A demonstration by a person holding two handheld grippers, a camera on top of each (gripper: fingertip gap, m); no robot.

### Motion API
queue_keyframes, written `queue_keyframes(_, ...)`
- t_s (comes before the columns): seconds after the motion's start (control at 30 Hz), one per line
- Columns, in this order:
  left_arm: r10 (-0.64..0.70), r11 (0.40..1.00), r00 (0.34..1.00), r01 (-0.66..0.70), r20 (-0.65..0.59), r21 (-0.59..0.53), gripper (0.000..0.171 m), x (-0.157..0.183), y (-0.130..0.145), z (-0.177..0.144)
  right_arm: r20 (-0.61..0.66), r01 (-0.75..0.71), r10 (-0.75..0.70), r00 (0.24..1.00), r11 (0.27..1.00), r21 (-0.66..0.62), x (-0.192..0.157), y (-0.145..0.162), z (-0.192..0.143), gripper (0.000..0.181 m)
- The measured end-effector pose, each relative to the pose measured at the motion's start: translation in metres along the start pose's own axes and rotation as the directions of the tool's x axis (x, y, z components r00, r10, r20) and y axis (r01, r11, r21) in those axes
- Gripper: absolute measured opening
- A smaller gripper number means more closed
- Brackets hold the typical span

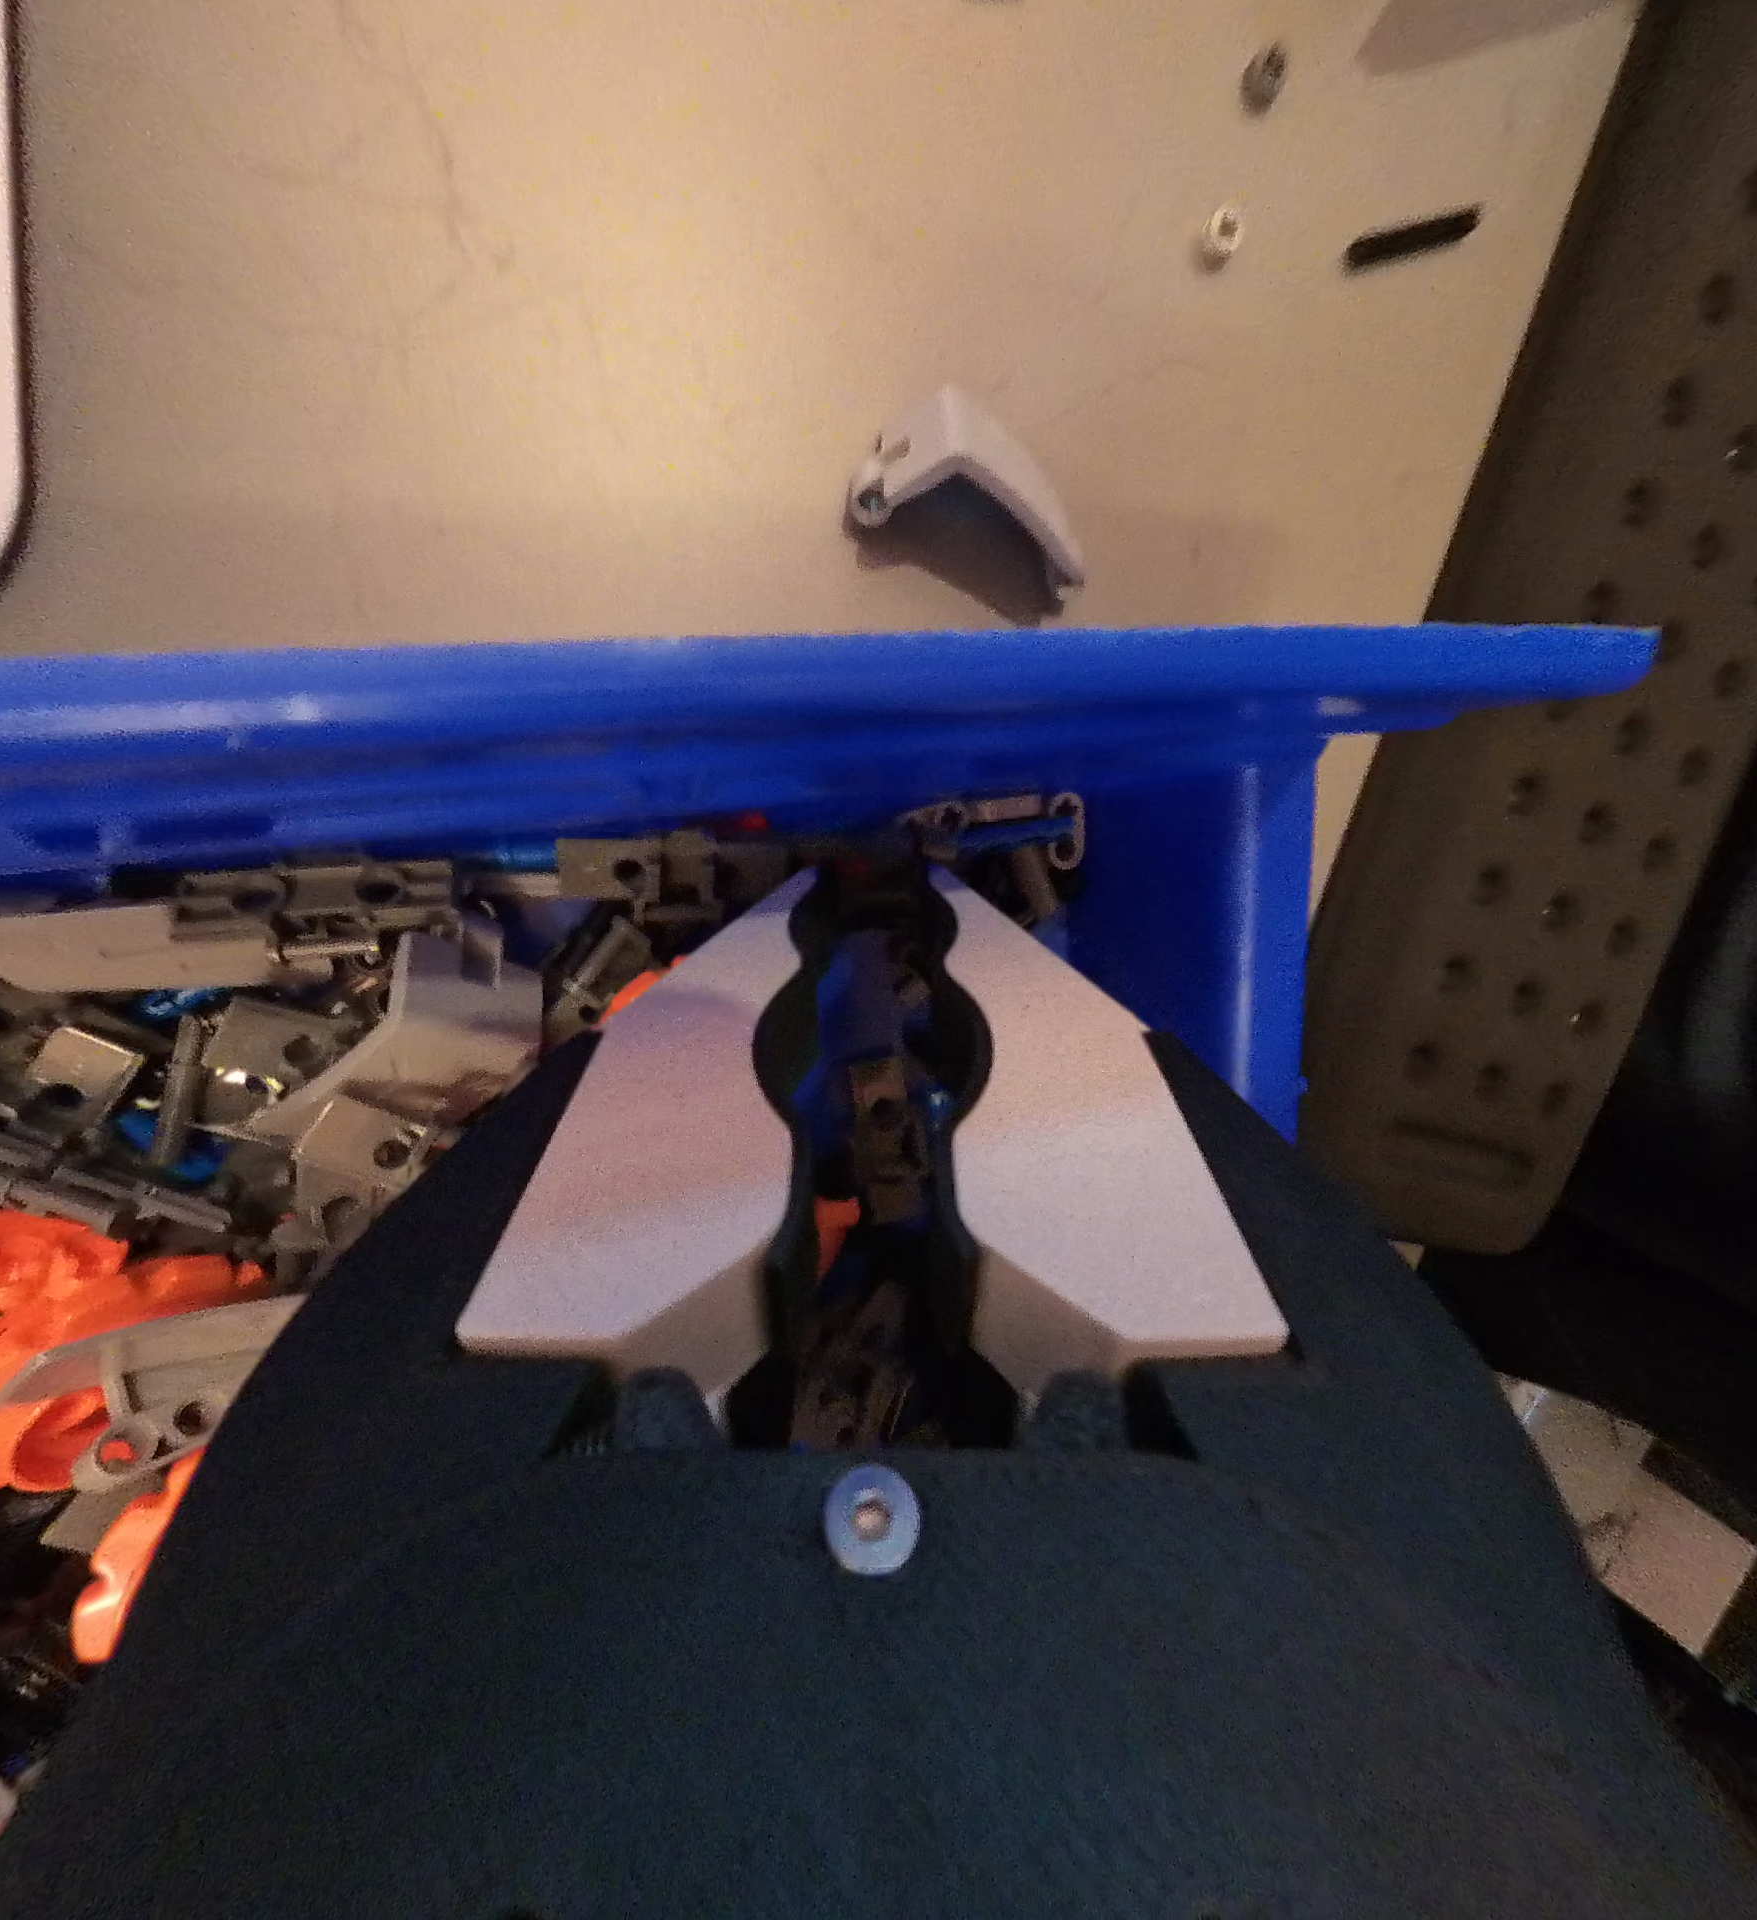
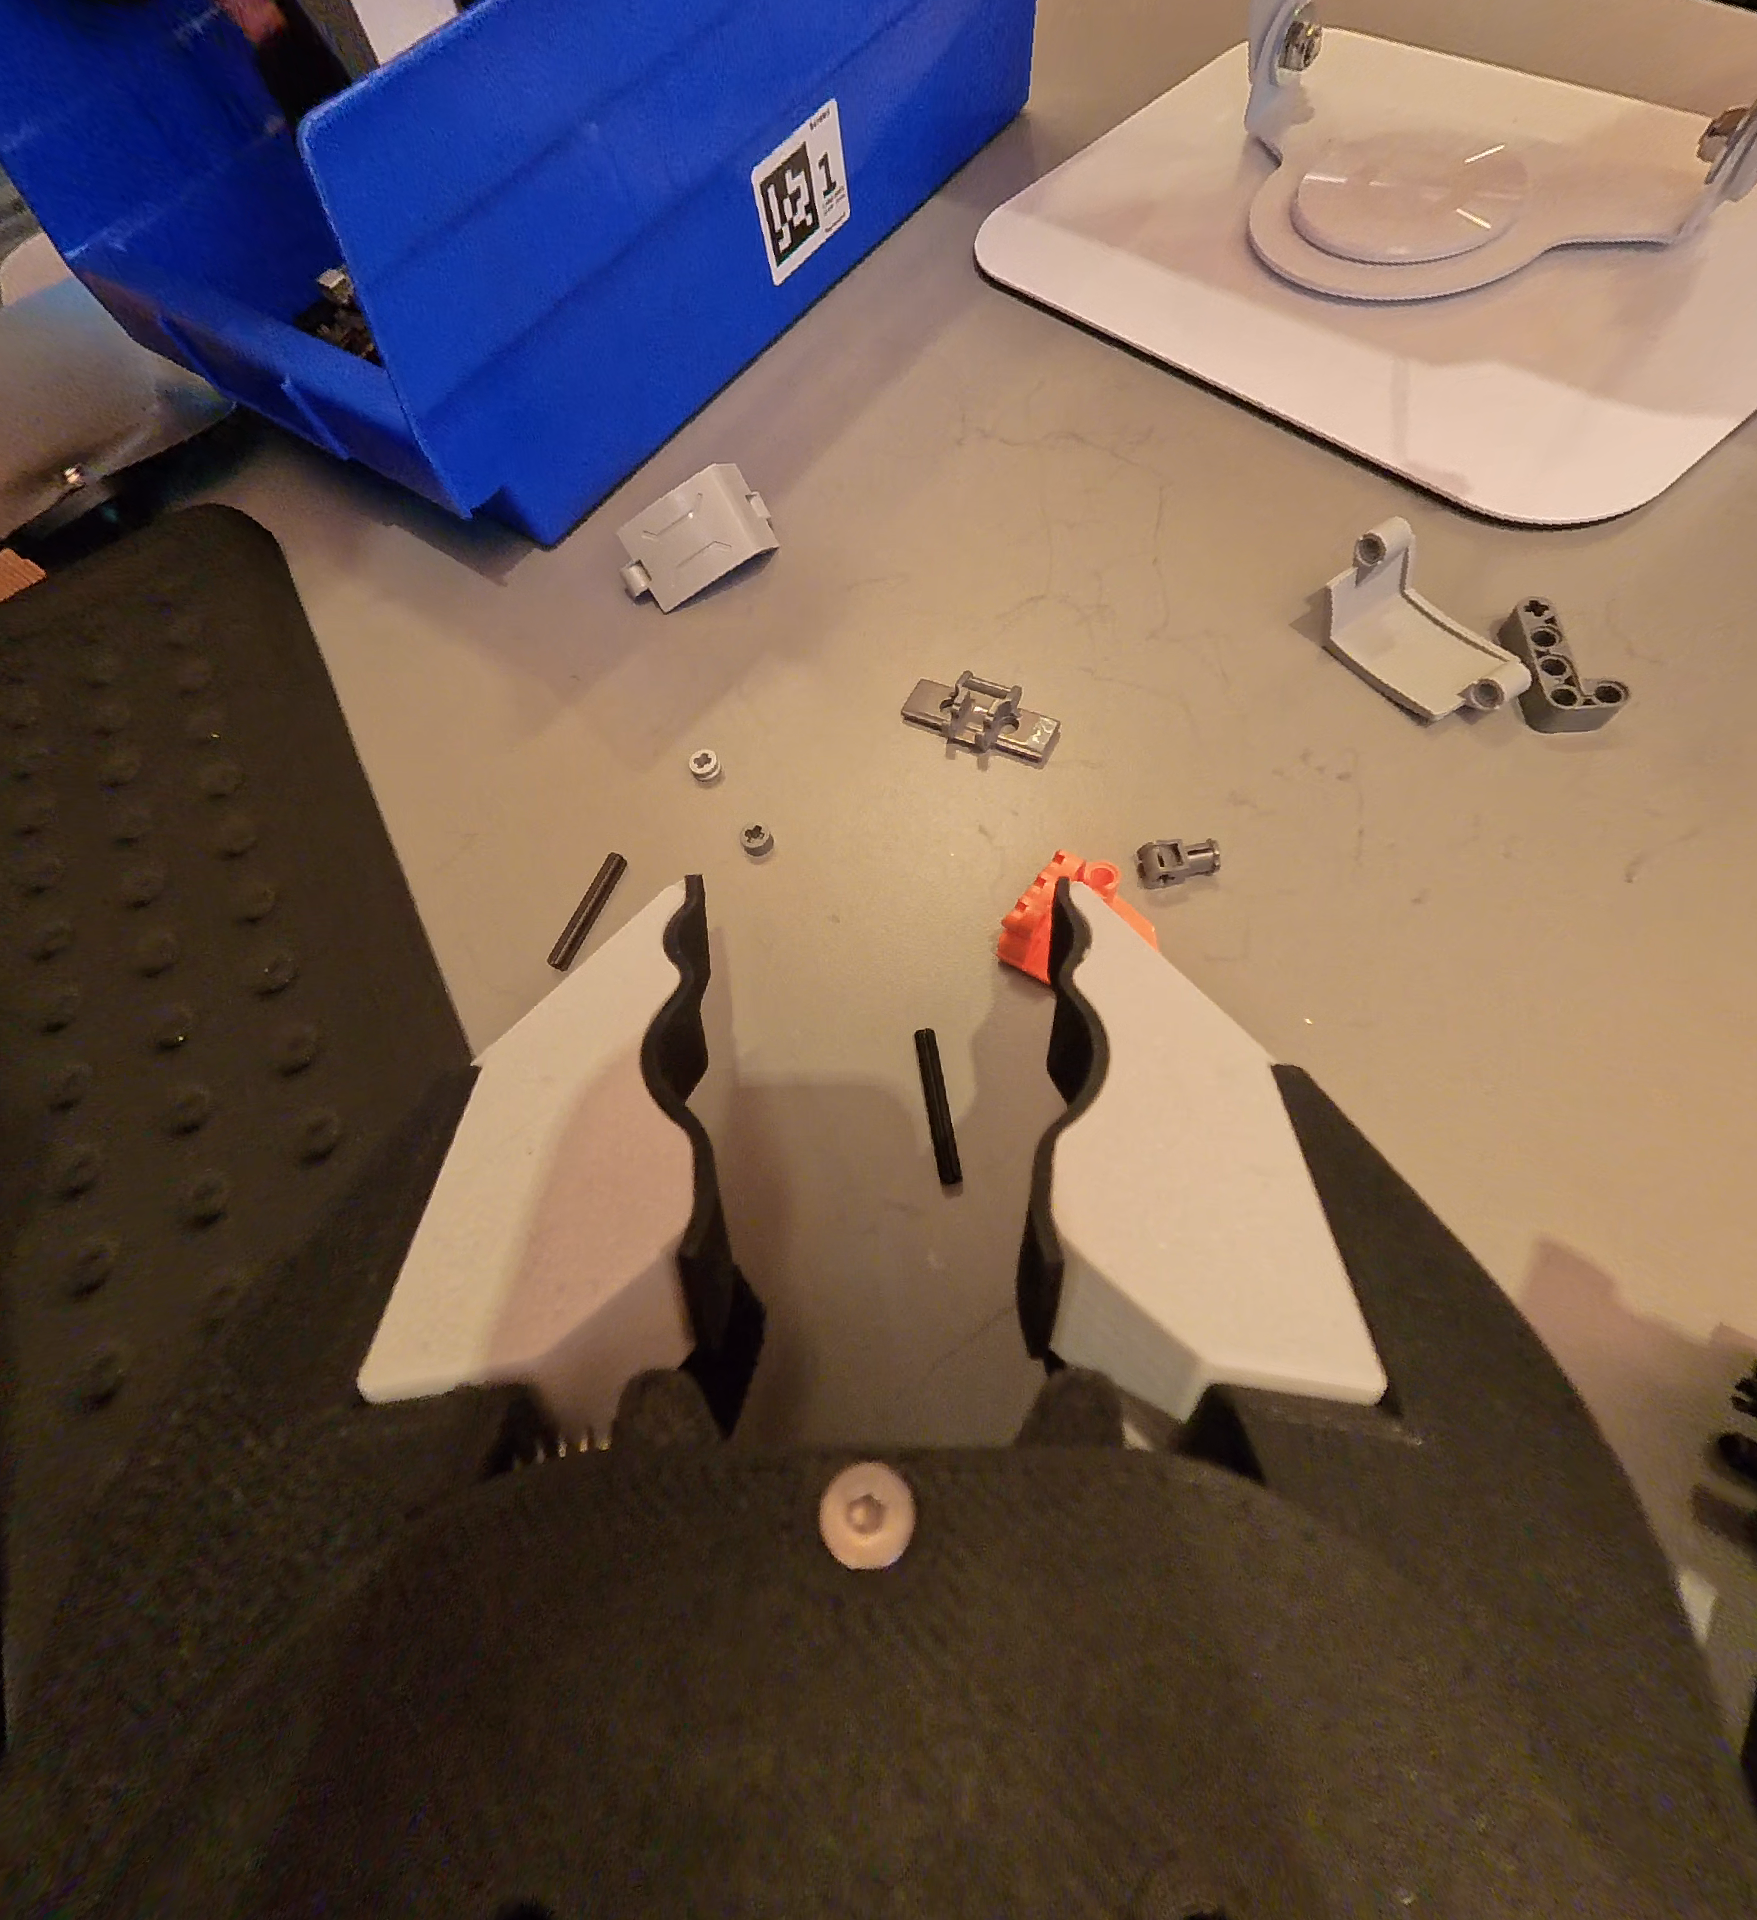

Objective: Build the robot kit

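My left gripper [image 1: 874,883] reaches into the blue bin [image 1: 749,717], which holds several grey, black, blue and orange building pieces [image 1: 230,1039]. Its jaws are nearly closed around a dark grey piece with holes [image 1: 884,1122] near the bin's far wall. My right gripper [image 2: 878,888] is open and empty just above the grey table. A short black axle [image 2: 936,1107] lies on the table between its fingers. An orange toothed piece [image 2: 1025,935] lies at its right fingertip.
The table holds a second black axle [image 2: 586,911], two small grey bushes [image 2: 756,837], a grey track link [image 2: 980,719], grey panels [image 2: 697,535] [image 2: 1404,639], a dark angled beam [image 2: 1560,675] and a small connector [image 2: 1177,860]. A white stand base [image 2: 1373,395] is far right. A black studded mat [image 2: 126,935] lies left.
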State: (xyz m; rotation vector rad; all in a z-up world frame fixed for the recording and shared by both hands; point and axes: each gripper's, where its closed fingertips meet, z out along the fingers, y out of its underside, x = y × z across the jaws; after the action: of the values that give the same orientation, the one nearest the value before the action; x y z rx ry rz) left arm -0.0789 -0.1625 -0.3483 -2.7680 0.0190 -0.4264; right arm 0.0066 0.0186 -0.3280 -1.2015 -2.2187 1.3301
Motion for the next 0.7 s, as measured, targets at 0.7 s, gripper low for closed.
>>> queue_keyframes(0.7, 0.001, 0.999, 0.987, -0.009, 0.162, 0.045, 0.021, -0.020, -0.006, -0.020, 0.001, -0.001, 0.001, 1.000, 1.000, -0.002, 0.000, 0.000, 0.000, 0.064)
